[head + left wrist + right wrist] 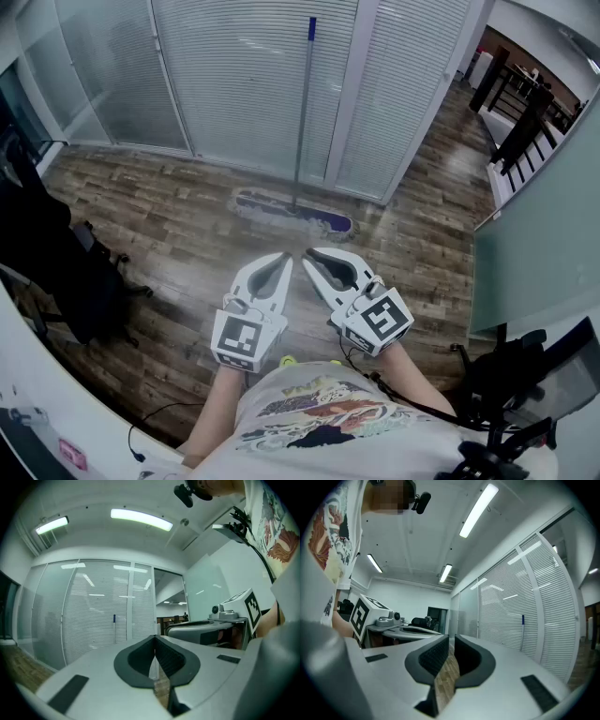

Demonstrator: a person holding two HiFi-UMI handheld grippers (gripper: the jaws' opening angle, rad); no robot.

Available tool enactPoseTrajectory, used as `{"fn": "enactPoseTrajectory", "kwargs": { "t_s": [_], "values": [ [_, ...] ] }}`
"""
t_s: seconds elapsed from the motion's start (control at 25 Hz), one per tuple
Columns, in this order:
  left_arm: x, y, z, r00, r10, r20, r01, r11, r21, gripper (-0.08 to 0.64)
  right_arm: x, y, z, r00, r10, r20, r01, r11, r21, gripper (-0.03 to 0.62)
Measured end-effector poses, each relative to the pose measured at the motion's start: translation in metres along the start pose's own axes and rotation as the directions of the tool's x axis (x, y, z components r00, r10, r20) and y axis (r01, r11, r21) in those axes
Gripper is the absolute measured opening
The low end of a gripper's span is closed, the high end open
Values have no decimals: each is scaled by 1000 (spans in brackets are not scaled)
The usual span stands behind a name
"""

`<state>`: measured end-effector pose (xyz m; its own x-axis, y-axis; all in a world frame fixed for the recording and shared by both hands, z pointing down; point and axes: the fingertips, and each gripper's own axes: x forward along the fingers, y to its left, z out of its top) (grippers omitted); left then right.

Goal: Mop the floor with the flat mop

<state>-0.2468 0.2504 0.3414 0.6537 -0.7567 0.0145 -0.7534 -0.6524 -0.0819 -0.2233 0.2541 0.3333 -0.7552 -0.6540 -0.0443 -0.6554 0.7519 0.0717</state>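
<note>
Flat mop (301, 141) propped against the slatted glass wall (234, 84).
Its head (292, 213) is laid on the wood floor (159, 216), the handle leaned upright. The left gripper (284, 256) and right gripper (308, 253) are held level, side by side, well short of it, each with jaws brought together on nothing.

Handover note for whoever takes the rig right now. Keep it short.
Left gripper: jaws shut, nothing in them.
Right gripper: jaws shut, nothing in them, close beside the left one.
Flat mop: stands leaning against the glass wall, its pad flat on the wood floor just ahead of both grippers. Neither gripper touches it.
Done: nothing yet; the mop is not picked up.
Left: open the jaws, grip the mop, mop the floor.
</note>
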Motion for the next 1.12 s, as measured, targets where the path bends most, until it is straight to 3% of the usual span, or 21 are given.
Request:
{"fn": "enactPoseTrajectory", "kwargs": {
  "t_s": [0.24,0.52,0.84,1.12],
  "values": [
    [-2,4,6,1000,-5,9,5,1000,-2,12,2,0,4,1000,-16,5,16,1000,-1,49],
    [6,3,2,999,-28,-16,28,1000,-15,12,0,-5,7,999,-19,30,16,995,99,49],
    [8,16,-16,1000,5,-24,-7,997,-72,12,-3,-16,-16,995,-96,-32,99,987,128,49],
    [50,44,-47,997,12,-71,-18,997,-73,14,30,-52,-41,992,-68,-105,84,984,158,51]
  ]
}}
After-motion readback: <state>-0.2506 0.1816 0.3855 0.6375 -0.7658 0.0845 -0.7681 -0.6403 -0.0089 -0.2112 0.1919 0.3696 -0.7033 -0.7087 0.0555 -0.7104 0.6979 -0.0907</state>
